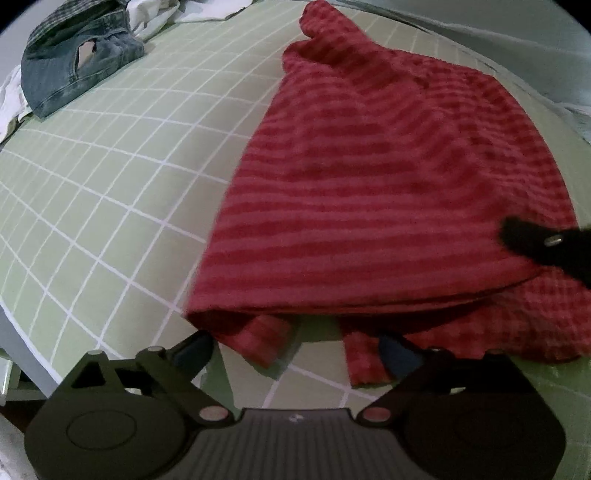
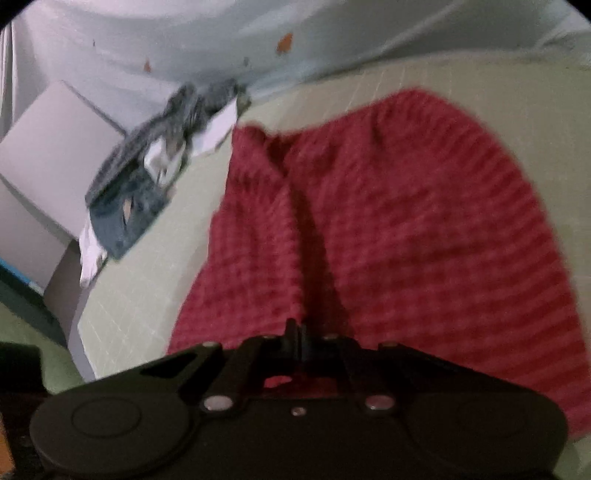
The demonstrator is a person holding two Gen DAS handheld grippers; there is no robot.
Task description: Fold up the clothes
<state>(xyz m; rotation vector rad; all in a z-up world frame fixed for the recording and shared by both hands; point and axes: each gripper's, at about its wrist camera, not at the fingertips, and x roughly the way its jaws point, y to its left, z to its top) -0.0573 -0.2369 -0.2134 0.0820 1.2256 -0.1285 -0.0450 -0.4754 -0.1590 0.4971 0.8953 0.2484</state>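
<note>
A red striped garment [image 1: 388, 192] lies partly folded on the green gridded mat [image 1: 110, 166], with its cuffs sticking out at the near edge. My left gripper [image 1: 295, 347] is open and empty just in front of that near edge. My right gripper [image 2: 297, 332] is shut on a fold of the red garment [image 2: 406, 221] and holds it up; a ridge of cloth runs away from its tips. The right gripper's finger [image 1: 535, 240] shows at the right edge of the left wrist view, over the garment.
Blue jeans [image 1: 74, 62] and white clothes [image 1: 155, 18] are piled at the far left corner of the mat; the pile also shows in the right wrist view [image 2: 147, 177]. A white box [image 2: 48, 155] stands beyond the mat's left edge.
</note>
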